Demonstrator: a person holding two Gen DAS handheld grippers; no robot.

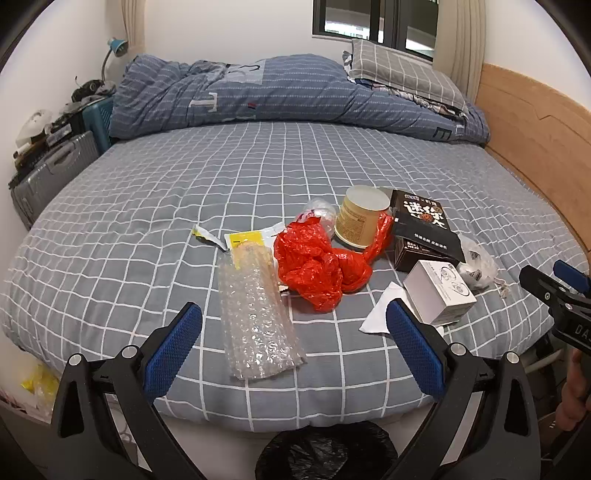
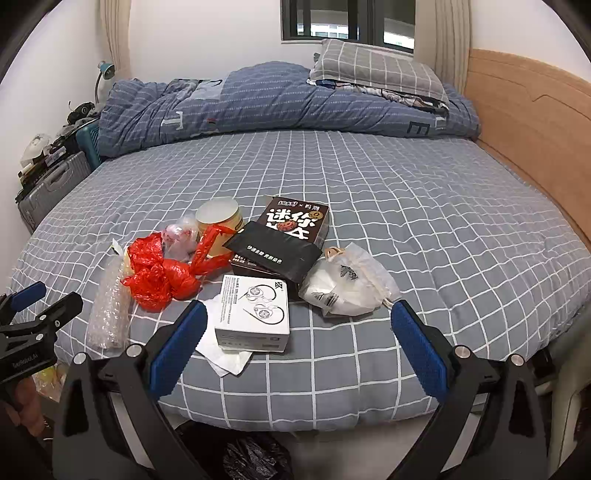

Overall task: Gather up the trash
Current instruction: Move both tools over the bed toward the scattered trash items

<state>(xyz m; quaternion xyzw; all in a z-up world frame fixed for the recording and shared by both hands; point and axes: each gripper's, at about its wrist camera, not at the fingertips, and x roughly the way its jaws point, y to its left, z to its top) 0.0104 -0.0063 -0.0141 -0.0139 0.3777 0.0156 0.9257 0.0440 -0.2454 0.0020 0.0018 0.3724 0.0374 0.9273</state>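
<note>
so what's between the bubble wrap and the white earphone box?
The crumpled red bag sits between the bubble wrap and the box, nearer the wrap; bare sheet beside the box. Clearest in the left wrist view.

The bed sheet is grey with a white grid; the crumpled plastic bag is red; the snack box is black.

Lighting: even, soft indoor light; both views sharp.
Fisheye bends the bed and headboard; corners vignette black. Shadows faint. Window dim. Mild glare on bubble wrap.
</note>
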